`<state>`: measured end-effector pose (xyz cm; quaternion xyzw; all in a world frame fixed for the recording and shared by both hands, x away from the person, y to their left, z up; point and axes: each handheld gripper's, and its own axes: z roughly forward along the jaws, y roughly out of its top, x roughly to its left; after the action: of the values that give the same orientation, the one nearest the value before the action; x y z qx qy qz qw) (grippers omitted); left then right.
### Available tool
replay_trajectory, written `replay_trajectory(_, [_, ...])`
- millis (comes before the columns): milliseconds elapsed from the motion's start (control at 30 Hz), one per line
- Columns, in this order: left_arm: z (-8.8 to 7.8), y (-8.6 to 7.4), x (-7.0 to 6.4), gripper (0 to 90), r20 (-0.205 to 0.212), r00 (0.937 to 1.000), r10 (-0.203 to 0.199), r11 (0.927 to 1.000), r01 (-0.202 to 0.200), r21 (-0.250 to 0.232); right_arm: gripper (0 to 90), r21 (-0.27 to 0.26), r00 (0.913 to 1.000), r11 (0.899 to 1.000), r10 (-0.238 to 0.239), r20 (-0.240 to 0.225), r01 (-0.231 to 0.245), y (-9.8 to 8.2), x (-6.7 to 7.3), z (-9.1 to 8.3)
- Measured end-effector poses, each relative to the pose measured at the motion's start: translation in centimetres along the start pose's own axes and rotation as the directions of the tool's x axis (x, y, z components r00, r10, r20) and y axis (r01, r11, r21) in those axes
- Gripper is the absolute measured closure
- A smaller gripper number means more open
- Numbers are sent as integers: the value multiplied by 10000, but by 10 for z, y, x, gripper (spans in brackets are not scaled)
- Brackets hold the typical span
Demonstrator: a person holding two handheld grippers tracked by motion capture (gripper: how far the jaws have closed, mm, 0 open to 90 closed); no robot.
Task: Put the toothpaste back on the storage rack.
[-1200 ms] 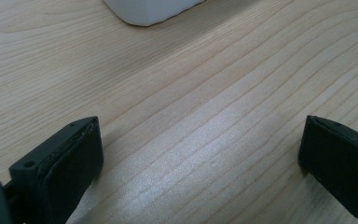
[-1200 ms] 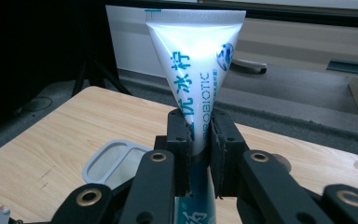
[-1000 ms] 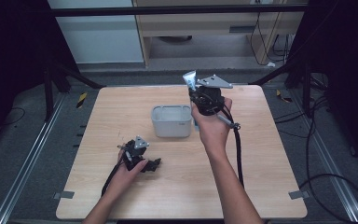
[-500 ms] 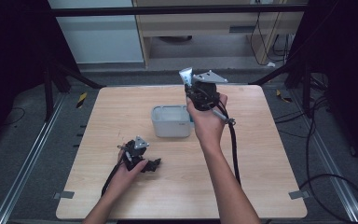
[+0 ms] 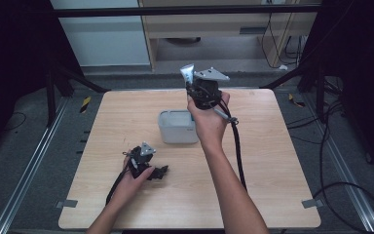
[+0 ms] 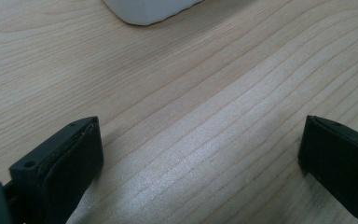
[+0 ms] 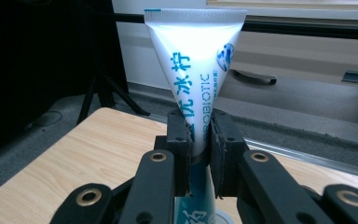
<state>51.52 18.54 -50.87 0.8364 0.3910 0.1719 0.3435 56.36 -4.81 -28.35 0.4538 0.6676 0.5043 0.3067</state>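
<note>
My right gripper (image 5: pixel 191 87) is held up in the air above the far side of the table, just behind a white box (image 5: pixel 177 126). It is shut on a white tube (image 7: pixel 196 70) with blue lettering, crimped end up, and the two pads pinch the tube's lower body. In the high view the tube (image 5: pixel 187 74) sticks up above the gripper. My left gripper (image 5: pixel 159 172) rests low on the table (image 5: pixel 272 161) near its front left, jaws wide apart with bare wood between them (image 6: pixel 200 154). A corner of the white box (image 6: pixel 149 9) lies ahead of it.
The white box is an open rectangular container near the table's middle. A black cable (image 5: pixel 237 146) trails from the right gripper down across the tabletop. Beyond the far edge stand dark stand legs (image 5: pixel 63 78) and a low cabinet (image 5: pixel 209 29).
The right hand has carried the tube to the left and slightly up, from beside the box's right end to behind it. The left hand has stayed put.
</note>
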Motion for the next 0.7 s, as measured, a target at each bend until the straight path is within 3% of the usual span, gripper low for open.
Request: replay_trajectory(700, [0, 0, 0, 0, -4, 10000, 0, 10000, 0, 3, 797, -313, 9999, 9995, -3, -150, -2, 2, 15, 24])
